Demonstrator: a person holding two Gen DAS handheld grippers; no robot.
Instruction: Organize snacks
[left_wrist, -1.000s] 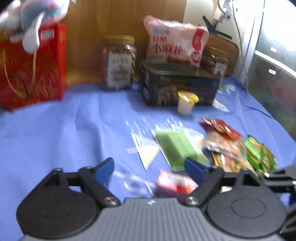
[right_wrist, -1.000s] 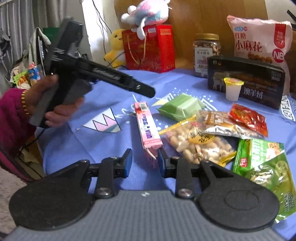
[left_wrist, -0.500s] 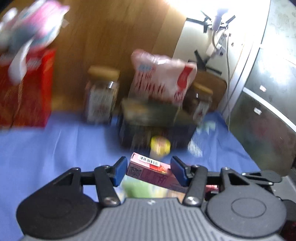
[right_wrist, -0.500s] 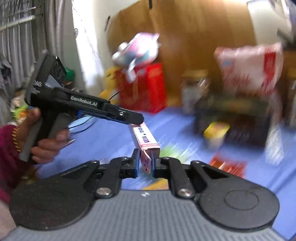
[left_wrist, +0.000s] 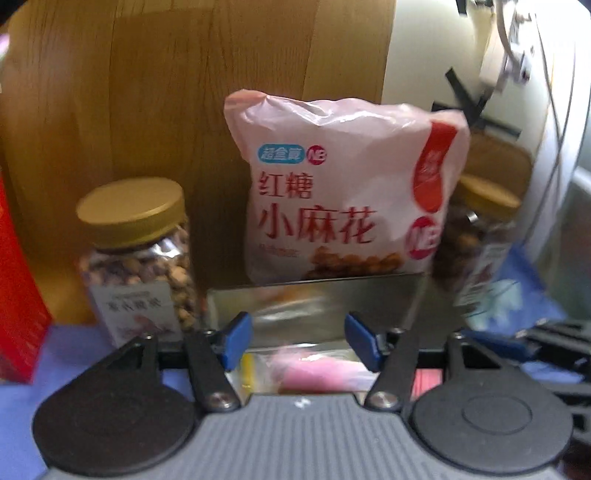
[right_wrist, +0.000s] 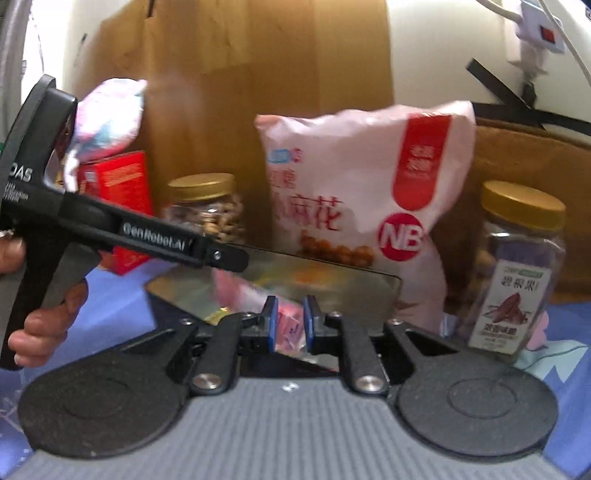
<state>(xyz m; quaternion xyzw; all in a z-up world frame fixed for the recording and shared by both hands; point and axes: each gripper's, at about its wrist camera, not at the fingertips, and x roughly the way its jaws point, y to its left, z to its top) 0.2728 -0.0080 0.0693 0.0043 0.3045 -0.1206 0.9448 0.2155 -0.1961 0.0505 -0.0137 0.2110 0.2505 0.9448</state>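
Note:
My right gripper (right_wrist: 290, 325) is shut on the near end of a long pink snack box (right_wrist: 288, 326), held over the top of a dark box (right_wrist: 332, 284). In the left wrist view the pink snack box (left_wrist: 314, 373) lies blurred below and between the blue pads. My left gripper (left_wrist: 297, 341) is open, its pads apart on either side of the box and not touching it. The left gripper's body (right_wrist: 122, 232) crosses the right wrist view from the left.
A big pink bag of fried twists (left_wrist: 347, 184) stands on the dark box (left_wrist: 317, 306). Gold-lidded nut jars stand left (left_wrist: 136, 258) and right (right_wrist: 517, 273) of it. A red gift box (right_wrist: 114, 206) with a plush toy (right_wrist: 107, 114) is at the left. Blue cloth (right_wrist: 554, 358) covers the table.
Both grippers have moved forward to the dark box with the pink snack box. My left gripper's pads have spread wider off the box. My right gripper stays shut on it.

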